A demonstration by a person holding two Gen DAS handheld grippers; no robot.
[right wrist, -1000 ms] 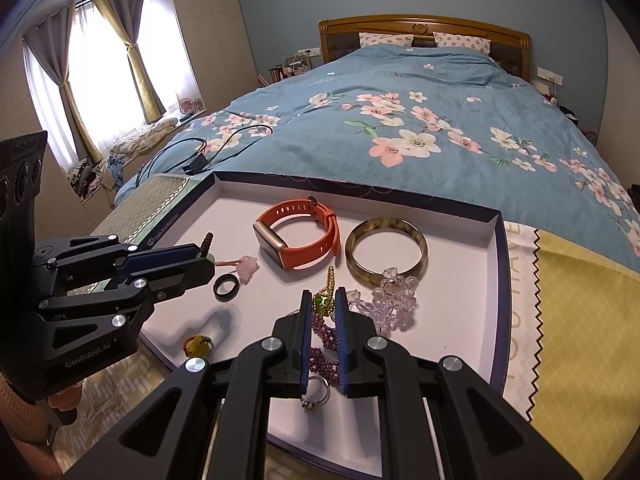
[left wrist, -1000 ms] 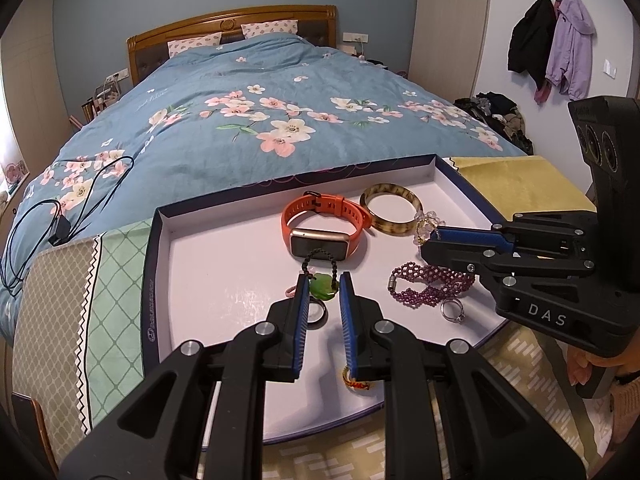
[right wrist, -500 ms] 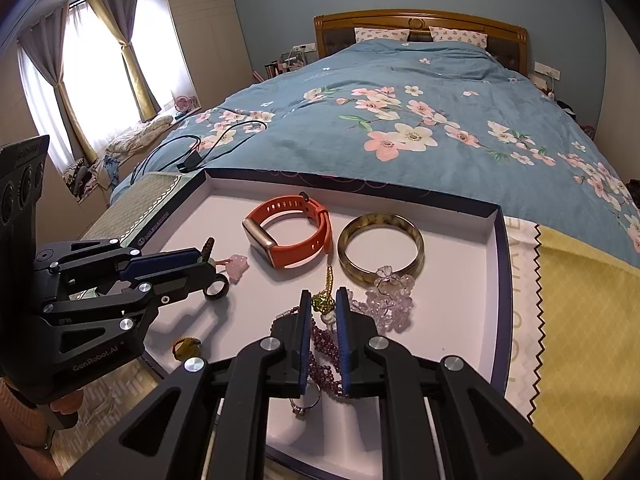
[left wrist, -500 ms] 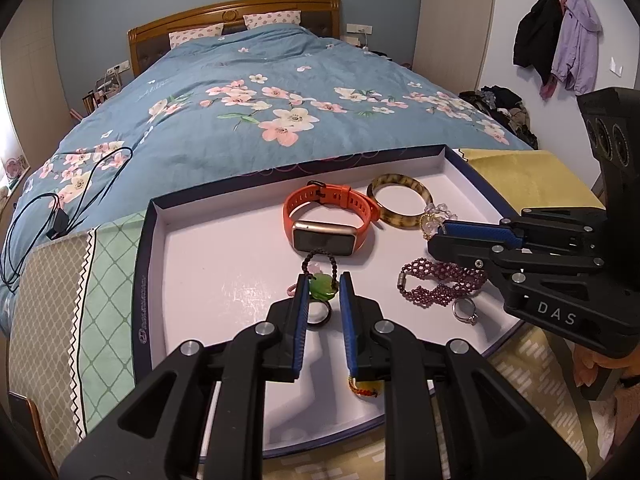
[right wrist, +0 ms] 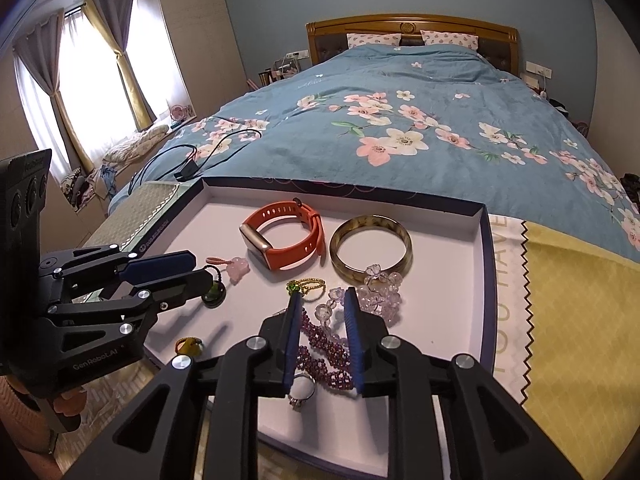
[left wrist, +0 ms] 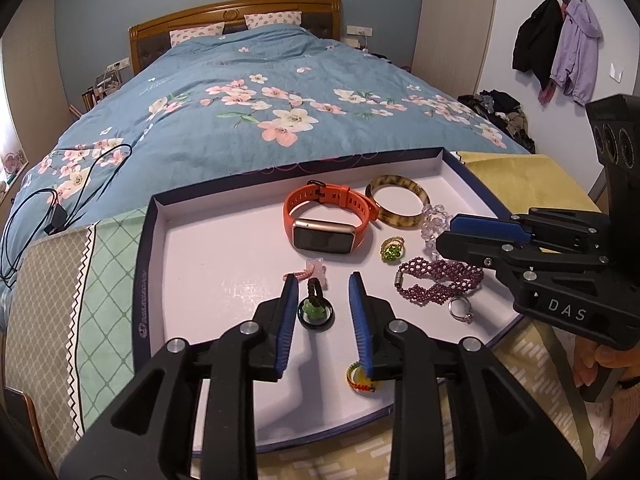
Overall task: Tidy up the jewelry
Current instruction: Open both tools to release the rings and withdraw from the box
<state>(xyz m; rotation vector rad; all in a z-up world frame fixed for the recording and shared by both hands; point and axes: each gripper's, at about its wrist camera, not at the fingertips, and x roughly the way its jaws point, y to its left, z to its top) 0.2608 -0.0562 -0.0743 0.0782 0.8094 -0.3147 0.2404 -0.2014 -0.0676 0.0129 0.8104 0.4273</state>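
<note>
Right now my left gripper (left wrist: pixel 324 280) hangs over the near left part of the white tray (left wrist: pixel 224 240), which sits at the foot of the bed (left wrist: pixel 248 92); its jaws have just been opening and stand a little apart, pads off everything; the black ring (left wrist: pixel 316 314) with a green charm lies on the tray floor between the blue pads, apart from both; just beyond it is a pink charm on a loop (left wrist: pixel 314 270); a yellow-green woven ring (left wrist: pixel 360 378) lies near the front rim, partly hidden by the right finger, so I can't tell whether it touches; toward the middle, the orange watch (left wrist: pixel 326 220) rests on its strap with the face tilted toward me; just beside it to the right is the amber bangle (left wrist: pixel 398 202), lying flat; nearer me lies the gold ring with green stones (right wrist: pixel 304 286), apart from the watch; my right gripper (right wrist: pixel 322 296) hovers over the right side, its jaws likewise just opened a small way and gripping nothing; below them sprawl the purple beaded bracelet (right wrist: pixel 324 350) and the clear crystal bracelet (right wrist: pixel 380 290), the latter touching the bangle; a silver ring (right wrist: pixel 302 390) lies close to the front rim under that gripper.
</note>
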